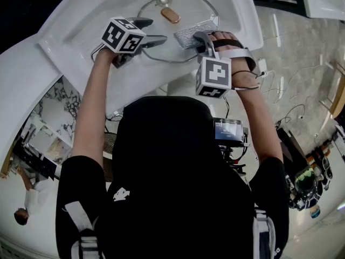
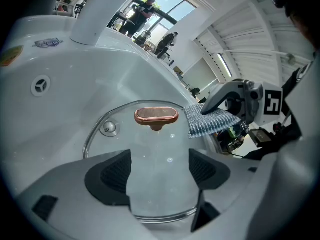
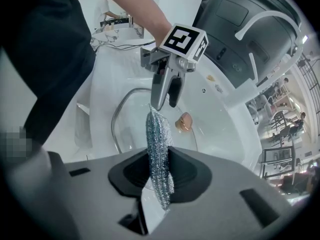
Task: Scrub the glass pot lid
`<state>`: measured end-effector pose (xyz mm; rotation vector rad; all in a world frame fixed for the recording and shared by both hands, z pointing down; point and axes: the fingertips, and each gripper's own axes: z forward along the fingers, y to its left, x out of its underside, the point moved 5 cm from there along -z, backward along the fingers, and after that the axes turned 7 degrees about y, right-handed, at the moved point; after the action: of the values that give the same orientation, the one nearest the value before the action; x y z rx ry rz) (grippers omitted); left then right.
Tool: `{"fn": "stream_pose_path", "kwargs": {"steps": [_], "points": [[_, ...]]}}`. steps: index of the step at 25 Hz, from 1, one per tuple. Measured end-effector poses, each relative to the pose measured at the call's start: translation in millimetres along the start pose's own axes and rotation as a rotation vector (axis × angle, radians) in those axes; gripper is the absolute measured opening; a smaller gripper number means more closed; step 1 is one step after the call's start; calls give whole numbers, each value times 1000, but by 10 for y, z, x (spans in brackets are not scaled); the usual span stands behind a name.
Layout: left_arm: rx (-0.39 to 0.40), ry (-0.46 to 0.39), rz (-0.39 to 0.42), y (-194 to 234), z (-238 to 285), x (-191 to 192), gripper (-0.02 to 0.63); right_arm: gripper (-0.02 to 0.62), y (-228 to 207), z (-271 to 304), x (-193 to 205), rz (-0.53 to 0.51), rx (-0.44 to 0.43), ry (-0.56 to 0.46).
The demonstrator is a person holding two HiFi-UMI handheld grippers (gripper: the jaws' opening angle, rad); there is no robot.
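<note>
– White sink basin fills the top of the head view, yes? What's at far left?

– Yes, the basin is glossy and white. Far left is the left gripper, with its marker cube up top and a bare forearm behind it. It points into the basin at the left edge of the lid.

– Jaw state?

– Apart. In the left gripper view both dark pads stand wide, and the near part of the glass pot lid shows through the gap. I can't tell whether either pad touches the glass.

– Where's the lid?

– It lies flat in the basin, dome side up, with its metal rim all round. The copper-coloured handle is at its centre and a small steam-vent knob sits left of the handle.

– Right of the handle?

– A silver mesh scrub pad sits at the lid's right rim and looks to be touching it. In the head view it overlaps that rim.

– Who holds it?

– The right gripper. Its jaws are clamped on the pad, which stands edge-on between them in the right gripper view. A strapped hand grips its body, with the second cube below.
</note>
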<state>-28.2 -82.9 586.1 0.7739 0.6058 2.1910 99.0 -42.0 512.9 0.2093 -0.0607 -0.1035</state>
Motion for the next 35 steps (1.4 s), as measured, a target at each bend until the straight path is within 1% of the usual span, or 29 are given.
{"fn": "stream_pose_path", "kwargs": {"steps": [5, 10, 18, 22, 26, 30, 33, 35], "points": [[13, 4, -3, -10, 15, 19, 334, 72, -38, 44, 41, 17, -6, 3], [3, -2, 1, -2, -5, 5, 334, 72, -105, 96, 77, 25, -5, 13], [12, -4, -1, -5, -1, 28, 334, 72, -291, 213, 146, 44, -4, 35], [0, -6, 2, 18, -10, 6, 334, 72, -367, 302, 186, 34, -16, 58], [14, -5, -2, 19, 8, 34, 334, 72, -427, 387, 189, 25, -30, 66], [0, -14, 2, 23, -25, 1, 334, 72, -511, 445, 200, 9, -28, 80], [21, -6, -4, 10, 4, 48, 334, 72, -550, 494, 215, 7, -30, 88], [16, -7, -2, 17, -1, 47, 334, 72, -575, 524, 223, 19, -32, 89]]}}
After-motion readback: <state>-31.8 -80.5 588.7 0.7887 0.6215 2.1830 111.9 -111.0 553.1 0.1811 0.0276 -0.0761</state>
